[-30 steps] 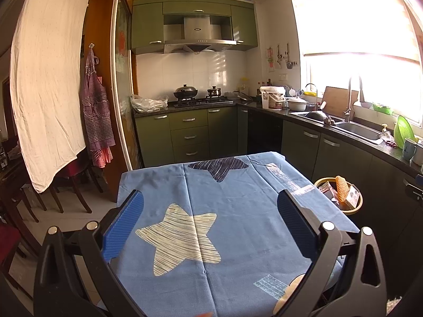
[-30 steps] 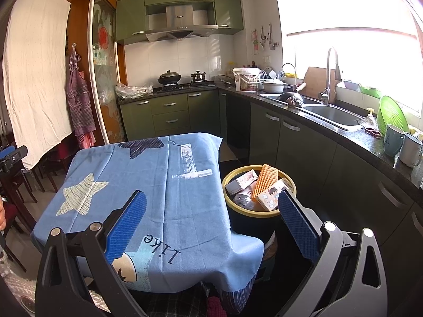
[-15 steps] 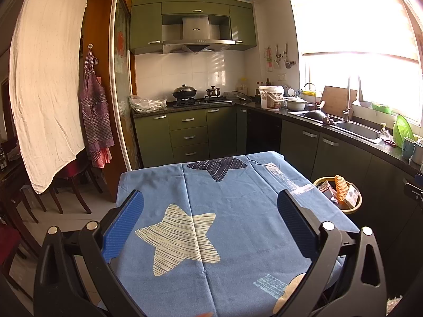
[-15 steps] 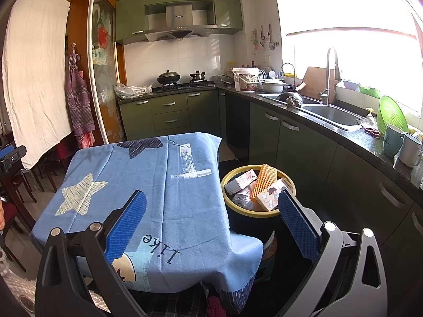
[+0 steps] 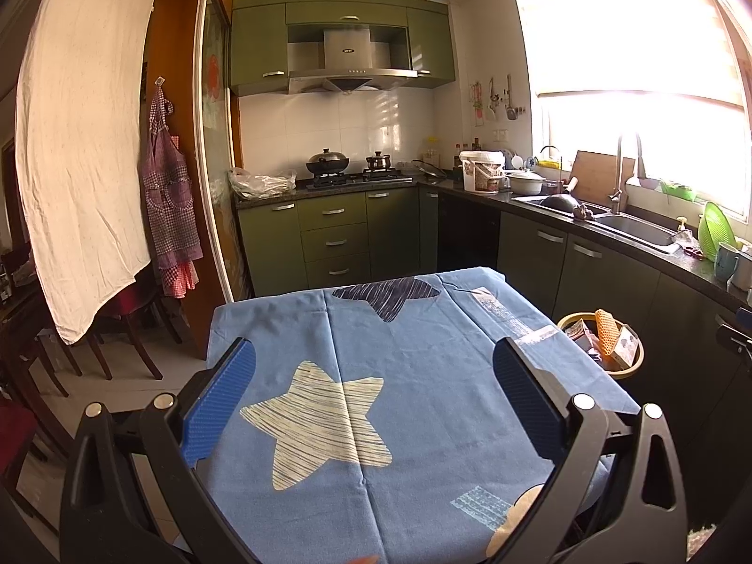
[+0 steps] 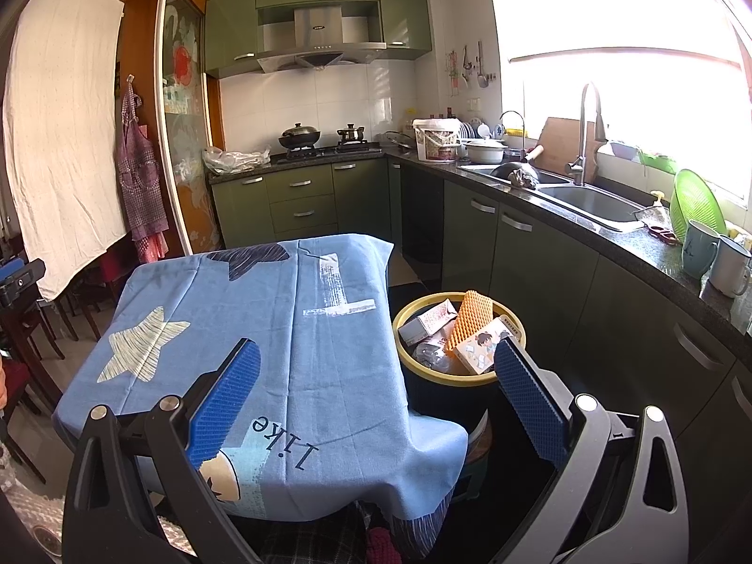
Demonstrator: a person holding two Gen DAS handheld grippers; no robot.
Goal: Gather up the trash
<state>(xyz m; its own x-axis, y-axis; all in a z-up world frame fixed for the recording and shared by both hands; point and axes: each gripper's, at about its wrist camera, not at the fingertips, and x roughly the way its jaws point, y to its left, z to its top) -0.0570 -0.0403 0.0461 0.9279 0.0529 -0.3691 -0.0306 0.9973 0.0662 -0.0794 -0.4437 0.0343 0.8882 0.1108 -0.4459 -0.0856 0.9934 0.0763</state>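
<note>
Grippers, left gripper (image 5: pixel 373 392) and right gripper (image 6: pixel 376 392), are hovering wide open, empty; overfilled bin (image 6: pixel 458 378) is risking spilling 1 carton (image 6: pixel 484 352) if bumped.

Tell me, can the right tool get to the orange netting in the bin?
Probably yes. The right tool is open and empty, and the orange netting pokes out atop the uncovered bin, nothing between them.

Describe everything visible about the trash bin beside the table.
The trash bin is round, with a yellow rim and dark body, standing upright between the blue-clothed table and the green cabinets. It is heaped full: an orange mesh sleeve sticks up among small printed cartons and crumpled wrappers. The tablecloth hangs beside it; contact is unclear. Neither gripper touches it.
</note>
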